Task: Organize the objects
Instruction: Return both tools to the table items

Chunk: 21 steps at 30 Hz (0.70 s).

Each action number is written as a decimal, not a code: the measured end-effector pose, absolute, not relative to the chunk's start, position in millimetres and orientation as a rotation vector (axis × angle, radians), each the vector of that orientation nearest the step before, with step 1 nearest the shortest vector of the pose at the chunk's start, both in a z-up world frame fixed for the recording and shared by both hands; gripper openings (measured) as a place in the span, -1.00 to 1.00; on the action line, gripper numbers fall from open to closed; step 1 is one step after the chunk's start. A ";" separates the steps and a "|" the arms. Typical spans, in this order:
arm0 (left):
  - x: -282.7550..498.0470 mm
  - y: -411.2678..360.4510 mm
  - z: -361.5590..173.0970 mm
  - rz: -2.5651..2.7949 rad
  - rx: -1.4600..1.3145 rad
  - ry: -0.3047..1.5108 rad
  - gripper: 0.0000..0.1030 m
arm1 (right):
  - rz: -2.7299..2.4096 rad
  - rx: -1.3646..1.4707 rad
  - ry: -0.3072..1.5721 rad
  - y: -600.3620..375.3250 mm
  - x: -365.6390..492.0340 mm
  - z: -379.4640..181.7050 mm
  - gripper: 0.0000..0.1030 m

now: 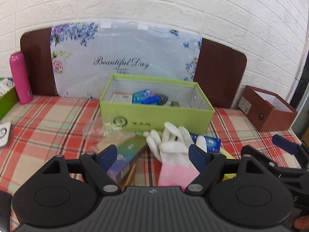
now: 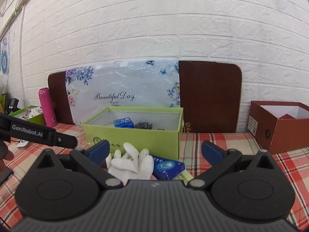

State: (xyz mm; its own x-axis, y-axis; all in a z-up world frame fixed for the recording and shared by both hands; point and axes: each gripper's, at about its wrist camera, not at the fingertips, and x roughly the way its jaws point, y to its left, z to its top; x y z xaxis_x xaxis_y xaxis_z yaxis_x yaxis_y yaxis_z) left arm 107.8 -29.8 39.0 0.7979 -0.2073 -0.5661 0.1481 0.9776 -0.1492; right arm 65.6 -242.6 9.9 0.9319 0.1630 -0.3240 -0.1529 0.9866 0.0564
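Both my grippers hang empty over the clutter.

My left gripper (image 1: 153,155) and right gripper (image 2: 154,151) stand spread wide, gripping nothing. Just beyond them lie the white gloves (image 1: 170,145), a blue packet (image 2: 167,167) and a long carton (image 1: 125,157) on the plaid cloth (image 1: 48,127); behind them sits the green box (image 1: 154,104), partly filled.

Two readable texts

"Beautiful Day" runs in script across the floral bag (image 1: 123,58) at the bed's back edge; "GenRobot.AI" is printed on the left gripper (image 2: 27,130).
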 end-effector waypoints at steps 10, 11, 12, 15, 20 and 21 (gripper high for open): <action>86.8 -29.0 -5.1 -0.154 -0.095 0.719 0.64 | 0.106 0.052 0.425 -244.3 34.0 -28.8 1.00; 85.9 -27.9 -9.3 -0.150 -0.099 0.731 0.64 | 0.099 0.051 0.431 -244.4 32.2 -31.5 1.00; 85.3 -27.0 -12.9 -0.149 -0.101 0.744 0.64 | 0.097 0.050 0.436 -244.8 30.7 -34.0 1.00; 81.8 -23.8 -22.1 -0.144 -0.103 0.767 0.64 | 0.097 0.049 0.451 -245.9 27.9 -40.2 1.00; 76.3 -14.2 -34.5 -0.157 -0.119 0.783 0.64 | 0.105 0.051 0.473 -247.6 28.1 -49.4 1.00; 75.4 -12.3 -36.2 -0.163 -0.118 0.785 0.64 | 0.108 0.051 0.479 -247.8 28.8 -51.9 1.00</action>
